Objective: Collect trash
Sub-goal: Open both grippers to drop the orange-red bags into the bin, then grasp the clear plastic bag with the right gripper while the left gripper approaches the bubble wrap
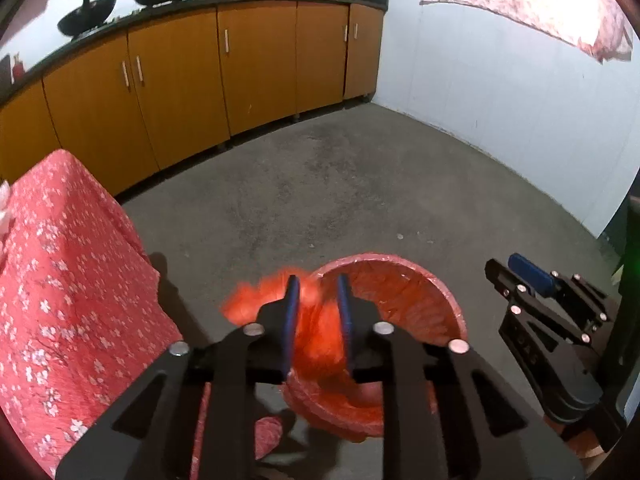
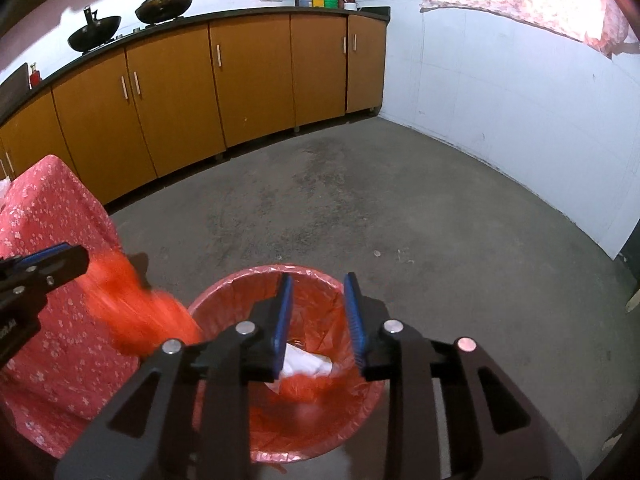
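Observation:
A round bin lined with a red plastic bag (image 2: 320,288) stands on the concrete floor; it also shows in the left wrist view (image 1: 424,304). White crumpled trash (image 2: 306,364) lies inside it. My left gripper (image 1: 318,290) is shut on a stretched, blurred edge of the red bag (image 1: 320,332) and pulls it up and left; this gripper also shows in the right wrist view (image 2: 60,258) with the bag edge (image 2: 136,312) trailing from it. My right gripper (image 2: 318,284) is open and empty above the bin's mouth; it also shows in the left wrist view (image 1: 516,268).
A table under a red flowered cloth (image 1: 60,280) stands left of the bin. Orange cabinets (image 1: 180,80) with woks on the counter line the far wall. A white wall (image 1: 500,100) closes the right side. Grey concrete floor (image 1: 340,180) lies between.

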### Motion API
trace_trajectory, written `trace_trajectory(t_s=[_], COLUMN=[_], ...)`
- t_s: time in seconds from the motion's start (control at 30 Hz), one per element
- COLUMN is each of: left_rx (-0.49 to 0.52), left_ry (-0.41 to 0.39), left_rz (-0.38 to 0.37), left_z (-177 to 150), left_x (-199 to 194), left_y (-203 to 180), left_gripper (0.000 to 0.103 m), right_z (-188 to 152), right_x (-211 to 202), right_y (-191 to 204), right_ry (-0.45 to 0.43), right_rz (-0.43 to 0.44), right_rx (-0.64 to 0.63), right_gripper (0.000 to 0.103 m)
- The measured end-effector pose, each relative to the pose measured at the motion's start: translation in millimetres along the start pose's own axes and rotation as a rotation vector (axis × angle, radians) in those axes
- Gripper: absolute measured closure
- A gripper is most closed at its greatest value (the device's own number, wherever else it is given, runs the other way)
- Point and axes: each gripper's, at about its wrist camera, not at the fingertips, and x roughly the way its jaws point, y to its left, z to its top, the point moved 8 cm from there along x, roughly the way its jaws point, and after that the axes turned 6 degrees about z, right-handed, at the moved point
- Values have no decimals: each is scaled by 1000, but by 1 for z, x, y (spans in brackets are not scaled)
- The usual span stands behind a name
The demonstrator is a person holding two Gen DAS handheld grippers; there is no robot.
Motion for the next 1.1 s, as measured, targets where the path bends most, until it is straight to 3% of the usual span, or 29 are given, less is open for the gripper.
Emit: trace_trajectory(t_s=[0.2,0.37,0.47,0.6,0.77,0.93,1.1], left_rx=[-43,-118,-152,-204,-244,-316,-417], left_ry=[-8,-54,-104,-171,-238,-244,-257], left_rz=[-9,9,59,153,352,513,607], left_z=[2,8,7,0,-23,-53,-79], left_x=[-9,-40,-69,-107,-157,-191,-219], left_y=[13,51,86,145,232,310,376], left_gripper=[82,77,72,66,58,52,46], right_z=[8,18,30,44,62,70,69], right_x=[-15,-33,-44,-57,-80,-97,-107], right_y=[9,30,57,105,192,290,375], right_ry=[-24,-47,-66,-85,-105,-97,-89], right_rz=[4,57,110,199,358,518,624], right_rx=[-15,-51,-82,-117,-177,-236,-321], right_gripper=[75,73,71,71,70,67,60])
